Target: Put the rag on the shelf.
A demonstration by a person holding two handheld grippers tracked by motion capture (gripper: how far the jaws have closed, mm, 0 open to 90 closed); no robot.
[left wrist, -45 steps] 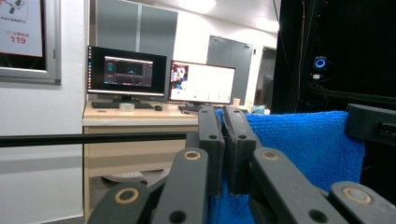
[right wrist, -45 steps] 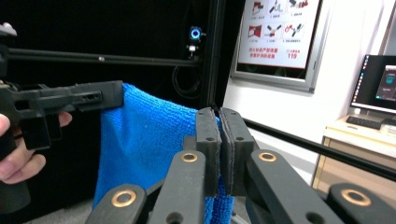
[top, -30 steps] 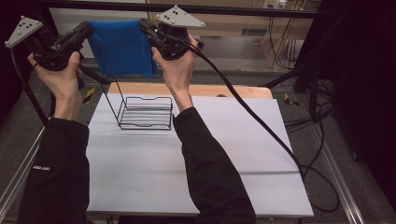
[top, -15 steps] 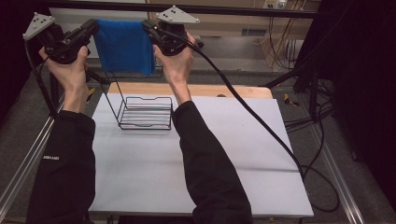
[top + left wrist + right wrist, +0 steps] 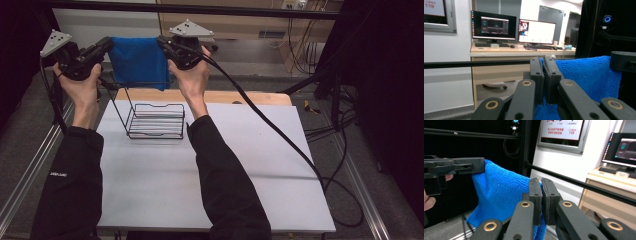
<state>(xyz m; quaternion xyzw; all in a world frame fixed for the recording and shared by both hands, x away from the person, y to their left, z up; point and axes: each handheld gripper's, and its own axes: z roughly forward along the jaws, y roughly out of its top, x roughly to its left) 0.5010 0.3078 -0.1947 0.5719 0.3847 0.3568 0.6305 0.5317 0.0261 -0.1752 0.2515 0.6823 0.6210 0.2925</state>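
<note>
A soft blue fluffy cloth (image 5: 138, 61) hangs in the air, high above the back of the white worktop (image 5: 250, 165). Two tools hold it up, one at each top corner, so its top edge is stretched flat and the rest hangs down like a little curtain.

The left tool (image 5: 106, 46) is clamped on the left top corner. In the left gripper view, its two black jaws are pressed together with the blue cloth (image 5: 586, 77) pinched between them. The left tool (image 5: 543, 80) points level, toward the other tool.

The right tool (image 5: 164, 44) is clamped on the right top corner. In the right gripper view, its jaws are squeezed shut on the edge of the blue cloth (image 5: 499, 195). The right tool (image 5: 541, 200) also points level.

Under the cloth, a black wire rack (image 5: 155, 120) stands on the worktop, near the back edge. The cloth does not touch the rack; it hangs above and a bit behind it.

A black cable (image 5: 270, 130) trails from the right tool across the worktop.
</note>
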